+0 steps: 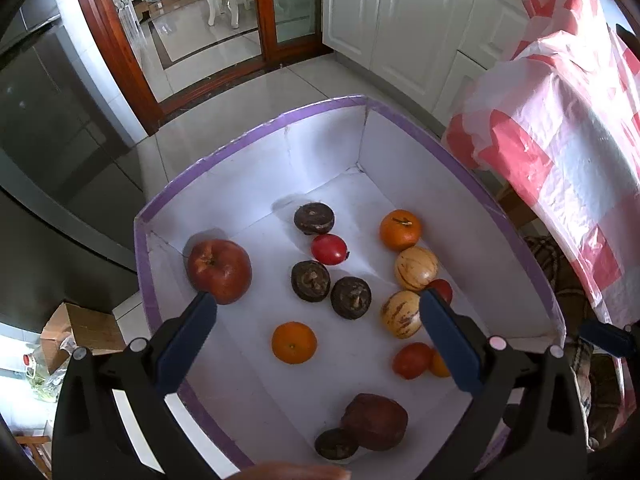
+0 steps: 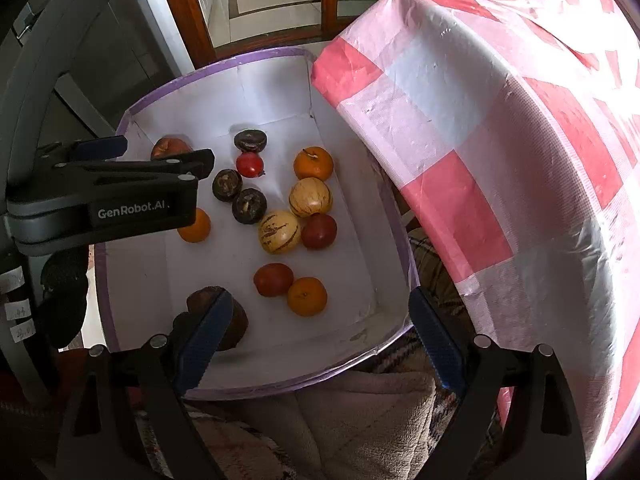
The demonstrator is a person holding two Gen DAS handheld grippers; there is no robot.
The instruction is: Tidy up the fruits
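A white box with a purple rim (image 1: 256,128) (image 2: 208,68) holds several fruits: a red apple (image 1: 219,271), oranges (image 1: 294,342) (image 2: 307,296), tomatoes (image 1: 329,249) (image 2: 273,279), striped yellow melons (image 1: 401,314) (image 2: 279,231) and dark brown round fruits (image 1: 350,297) (image 2: 249,205). My left gripper (image 1: 316,308) is open and empty above the box's left part; it also shows in the right wrist view (image 2: 160,154). My right gripper (image 2: 318,308) is open and empty over the box's near edge.
A table with a pink and white checked plastic cloth (image 2: 500,140) (image 1: 560,128) overhangs the box's right side. A plaid blanket (image 2: 360,420) lies under the box's near edge. White cabinets (image 1: 400,20) and a wooden door frame (image 1: 116,40) stand behind.
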